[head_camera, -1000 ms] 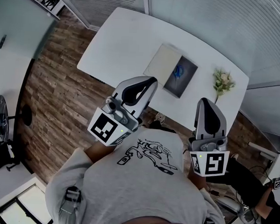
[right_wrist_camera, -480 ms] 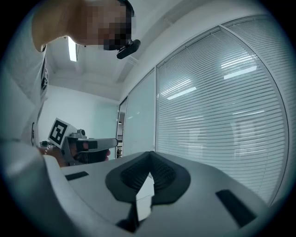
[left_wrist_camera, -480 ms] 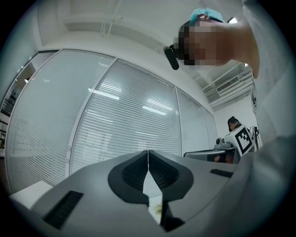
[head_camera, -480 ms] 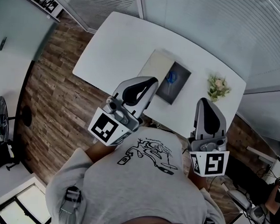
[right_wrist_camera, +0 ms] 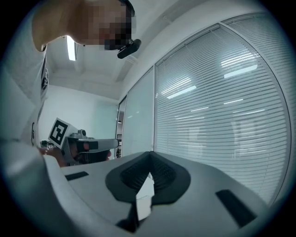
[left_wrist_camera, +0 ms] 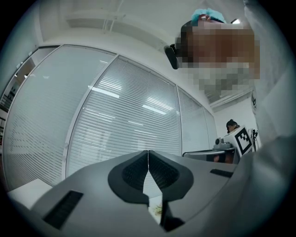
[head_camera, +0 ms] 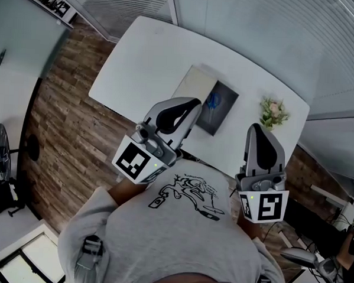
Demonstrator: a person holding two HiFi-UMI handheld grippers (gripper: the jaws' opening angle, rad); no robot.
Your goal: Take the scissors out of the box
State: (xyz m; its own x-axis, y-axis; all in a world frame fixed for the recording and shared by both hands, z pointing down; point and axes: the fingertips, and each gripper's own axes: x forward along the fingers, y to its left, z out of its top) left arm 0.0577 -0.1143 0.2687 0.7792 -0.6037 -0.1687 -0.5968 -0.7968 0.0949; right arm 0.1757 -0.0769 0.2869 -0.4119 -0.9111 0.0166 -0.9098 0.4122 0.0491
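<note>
An open flat box (head_camera: 223,108) lies on the white table (head_camera: 152,54), its pale lid (head_camera: 194,87) folded out to the left. Blue-handled scissors (head_camera: 213,100) rest inside the dark tray. My left gripper (head_camera: 191,103) is held close to the chest, short of the table's near edge, jaws shut with nothing between them. My right gripper (head_camera: 258,129) is raised beside it at the right, also shut and empty. Both gripper views look upward at glass walls with blinds; in them the left gripper (left_wrist_camera: 148,155) and right gripper (right_wrist_camera: 149,156) tips meet.
A small vase of flowers (head_camera: 272,111) stands on the table right of the box. Wood floor (head_camera: 66,114) lies left of the table. Chair legs and cables show at lower right. Glass partitions with blinds ring the room.
The table, box and flowers have shifted slightly left and up in the head view as the head moved. Both grippers keep their place and stay shut.
</note>
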